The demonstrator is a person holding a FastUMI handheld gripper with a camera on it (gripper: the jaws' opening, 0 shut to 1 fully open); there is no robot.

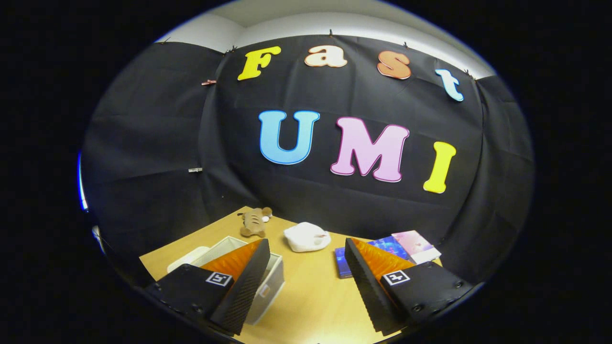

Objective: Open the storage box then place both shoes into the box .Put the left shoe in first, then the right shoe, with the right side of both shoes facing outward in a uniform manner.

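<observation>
Above the wooden table (306,291), the gripper (306,282) hung with its fingers spread wide apart, nothing between them. The white storage box (267,282) sat partly behind the left finger, its rim showing, lid state hard to tell. Beyond the fingers lay a white shoe-like object (307,237), a brown plush toy (253,221) further left, and books (406,246) behind the right finger.

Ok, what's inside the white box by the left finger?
Can't tell: the fingers are open, and the left one covers most of the box. Only its white rim and outer wall show.
</observation>
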